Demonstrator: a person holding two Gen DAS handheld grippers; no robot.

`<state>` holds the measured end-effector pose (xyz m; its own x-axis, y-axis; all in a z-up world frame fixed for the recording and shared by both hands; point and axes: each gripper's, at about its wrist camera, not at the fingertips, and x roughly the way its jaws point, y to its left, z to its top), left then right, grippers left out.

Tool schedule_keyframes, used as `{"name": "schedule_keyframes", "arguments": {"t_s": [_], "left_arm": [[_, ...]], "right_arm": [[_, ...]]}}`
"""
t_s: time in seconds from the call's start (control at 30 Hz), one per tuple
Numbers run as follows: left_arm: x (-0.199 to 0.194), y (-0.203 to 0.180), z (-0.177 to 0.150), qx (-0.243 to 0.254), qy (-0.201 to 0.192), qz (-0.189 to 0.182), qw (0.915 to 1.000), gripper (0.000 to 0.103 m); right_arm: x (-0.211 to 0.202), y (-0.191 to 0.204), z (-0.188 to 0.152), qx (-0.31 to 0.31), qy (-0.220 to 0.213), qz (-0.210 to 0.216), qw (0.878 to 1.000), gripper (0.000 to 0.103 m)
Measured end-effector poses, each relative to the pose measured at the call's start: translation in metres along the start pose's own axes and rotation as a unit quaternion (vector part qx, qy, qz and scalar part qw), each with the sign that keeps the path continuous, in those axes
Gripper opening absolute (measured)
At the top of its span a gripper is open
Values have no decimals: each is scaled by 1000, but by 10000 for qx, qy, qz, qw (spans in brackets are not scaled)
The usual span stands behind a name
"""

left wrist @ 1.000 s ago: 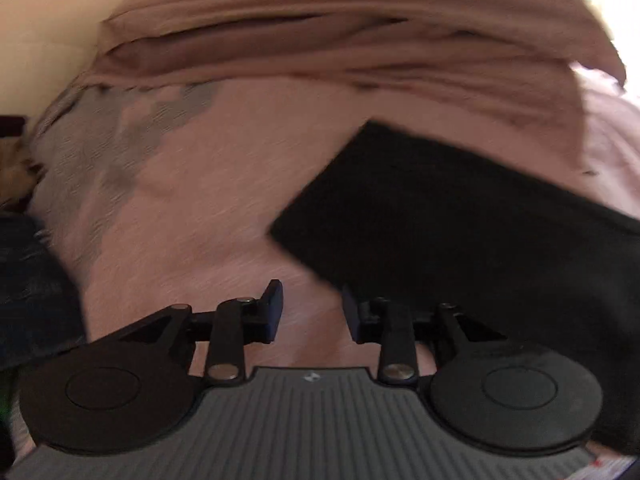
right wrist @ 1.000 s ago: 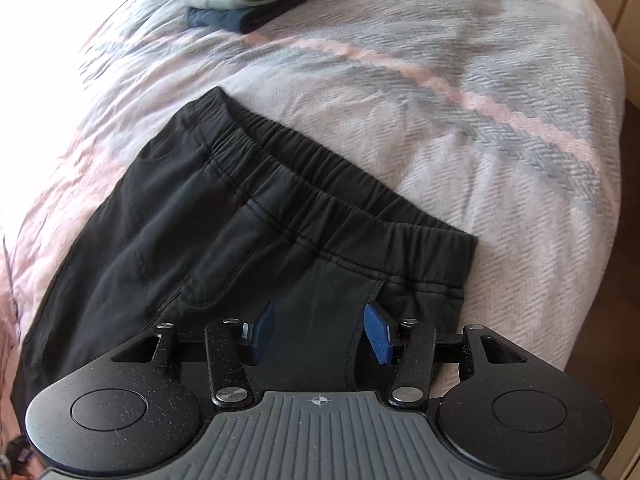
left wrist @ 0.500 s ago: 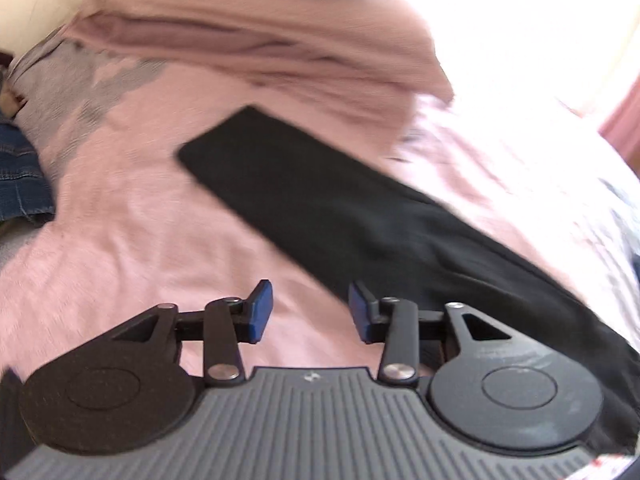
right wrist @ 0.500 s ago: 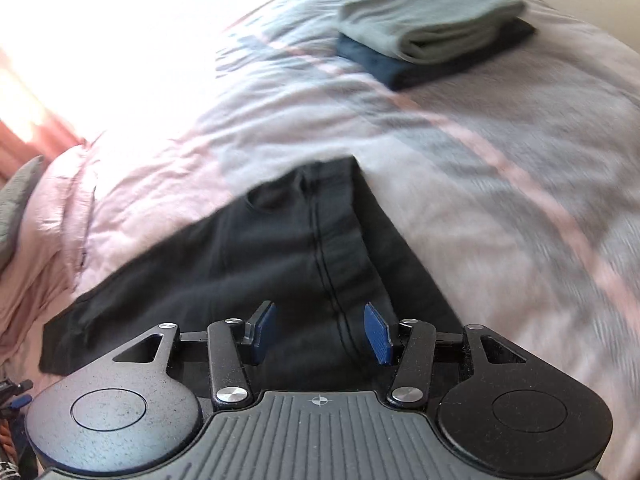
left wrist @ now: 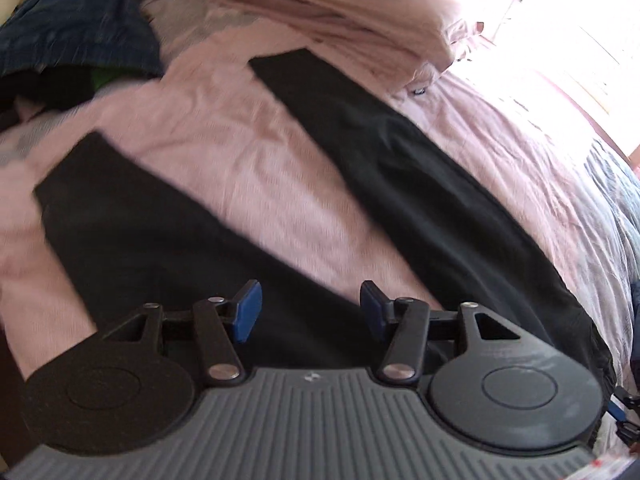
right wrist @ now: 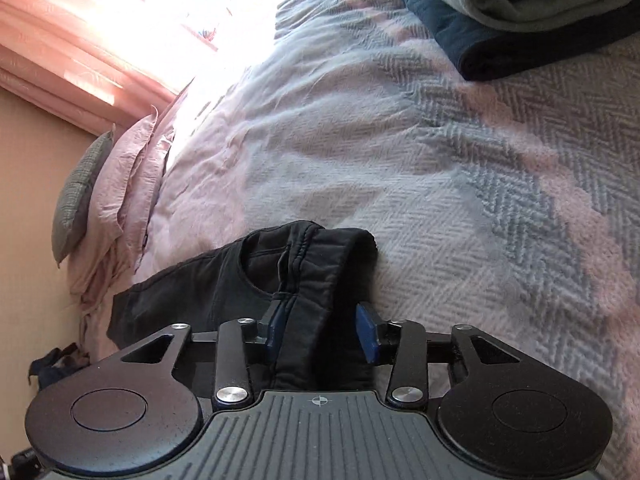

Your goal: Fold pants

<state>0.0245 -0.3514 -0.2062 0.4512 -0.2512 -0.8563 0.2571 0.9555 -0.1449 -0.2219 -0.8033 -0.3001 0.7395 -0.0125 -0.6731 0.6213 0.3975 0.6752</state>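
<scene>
Black pants (left wrist: 420,184) lie spread on the pink bedcover, both legs fanning away from me in the left wrist view. My left gripper (left wrist: 310,310) hovers open over the crotch area, one leg running off to its left, the other to its right. In the right wrist view the elastic waistband of the black pants (right wrist: 316,280) bunches up between the blue pads of my right gripper (right wrist: 320,330). The jaws stand apart around the fabric without pinching it.
Folded grey and navy clothes (right wrist: 520,8) are stacked at the far right of the bed. A heap of dark blue garments (left wrist: 80,28) lies at the far left. Pink pillows (left wrist: 340,4) and a grey cushion (right wrist: 78,196) sit at the headboard end.
My left gripper swung so both legs now show instead of one. My right gripper moved in on the waistband, which now sits between its pads.
</scene>
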Motion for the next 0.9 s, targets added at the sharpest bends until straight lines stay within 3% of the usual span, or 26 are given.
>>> {"name": "schedule_keyframes", "arguments": {"t_s": [0.17,0.2,0.23,0.27,0.4,0.5,0.57,0.63,0.77,0.9], "left_arm": [[-27,-14,-39,-130,11,216,9997,50],[-32,-16,-45,-143,-3,264,9995,50],[-37,-17,-48,-163,-19,314,9994,50],[-40,-18,-50,-183,-30,367,9992,50],[-58,-19,-55,-236,-178,517,9982,50],[-63,-18,-56,-181,-212,602,9978,50],[-63,-18,-59,-226,-115,622,9977,50],[-65,-18,-62,-261,-66,621,9977,50],[-70,-18,-68,-284,7,598,9978,50],[-75,-17,-71,-423,15,539,9976,50]], "right_arm": [[22,-21,19,502,29,545,9972,29],[27,-23,22,605,75,599,9963,25],[32,-24,26,673,91,636,9957,15],[33,-22,30,640,58,622,9960,0],[0,6,44,-203,-483,1072,9929,0],[11,-17,43,-28,-419,427,9982,0],[32,-41,40,656,-27,238,9976,2],[27,-40,40,879,-43,361,9955,7],[-6,-18,26,297,342,620,9970,44],[-19,-18,-21,123,1169,955,9885,44]]}}
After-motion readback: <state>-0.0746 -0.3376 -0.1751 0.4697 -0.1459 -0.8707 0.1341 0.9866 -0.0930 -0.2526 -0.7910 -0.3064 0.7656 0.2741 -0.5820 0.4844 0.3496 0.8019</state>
